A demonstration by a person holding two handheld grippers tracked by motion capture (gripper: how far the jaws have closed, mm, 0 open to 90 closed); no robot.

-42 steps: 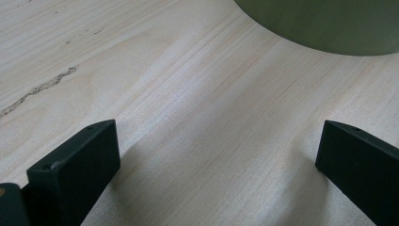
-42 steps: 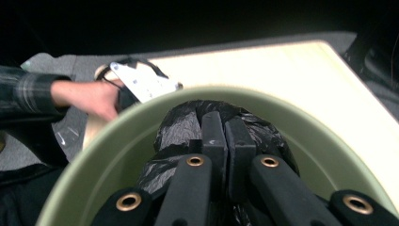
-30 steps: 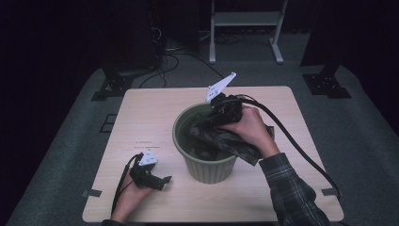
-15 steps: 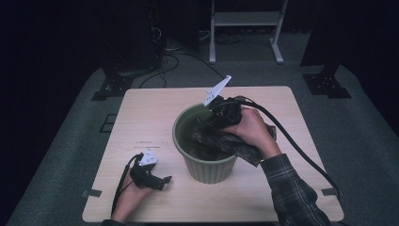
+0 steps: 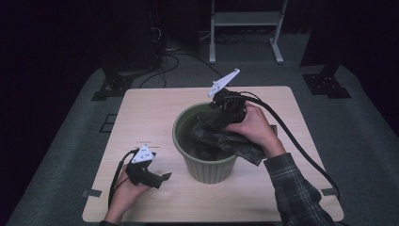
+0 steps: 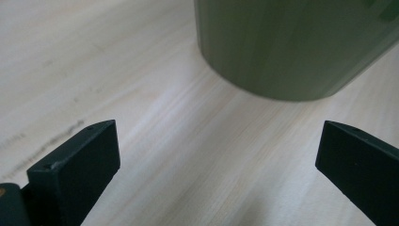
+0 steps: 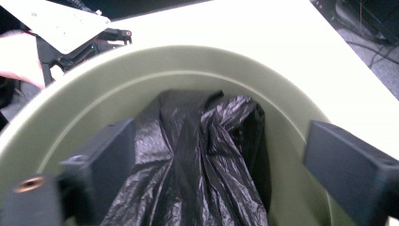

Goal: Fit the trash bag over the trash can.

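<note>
A green plastic pot [image 5: 207, 167] stands mid-table with a black plastic bag [image 5: 221, 141] stuffed inside and hanging over its right rim. My right gripper [image 5: 217, 123] points down into the pot from the far right rim. Its jaws have just been opening and now stand wide apart. In the right gripper view the crumpled bag [image 7: 197, 165] lies between them, untouched by the pads, within the pot wall [image 7: 141, 80]. My left gripper [image 5: 160, 180] hovers low at the front left, open and holding nothing. Its own view faces the pot's side [image 6: 291, 47] across bare wood.
The wooden table [image 5: 155, 113] sits on grey carpet. Thick cables [image 5: 301, 150] trail from the right gripper toward the front right edge. A white frame stand [image 5: 244, 28] and dark equipment stand beyond the table's far edge.
The left gripper looks slightly higher above the table. The right hand has stayed at the pot's rim over the bag.
</note>
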